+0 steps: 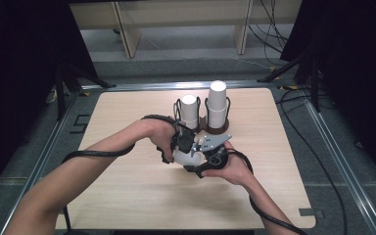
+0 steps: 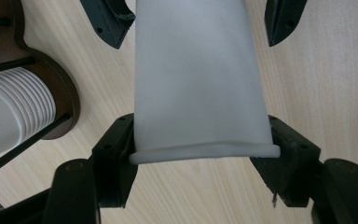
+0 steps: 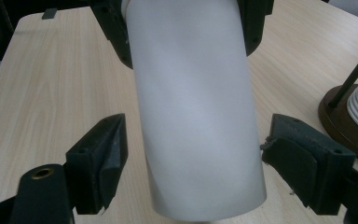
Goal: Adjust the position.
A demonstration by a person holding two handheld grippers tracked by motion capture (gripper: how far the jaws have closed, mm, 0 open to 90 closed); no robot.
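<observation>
High view: my two hands meet over the middle of the pale wooden worktop [image 1: 127,196], just in front of a dark round-based wire rack [image 1: 217,128] that holds two stacks of white paper cups [image 1: 217,103]. Between them is a single white paper cup [image 2: 198,79], lying nearly level above the worktop.

My left gripper [image 1: 178,142] has its jaws clamped on the cup at the rolled rim; in the left gripper view both pads press its wall there. My right gripper [image 1: 206,159] has its jaws apart, one on each side of the cup's narrower end, with a gap showing on both sides in the right gripper view.

I judge this the step of passing or separating the cup between the hands. The next move calls for closing the right jaws gently on the base end, since the thin wall would crush easily.

The cup's long axis runs from one gripper to the other, rim towards the left, closed base towards the right.
</observation>
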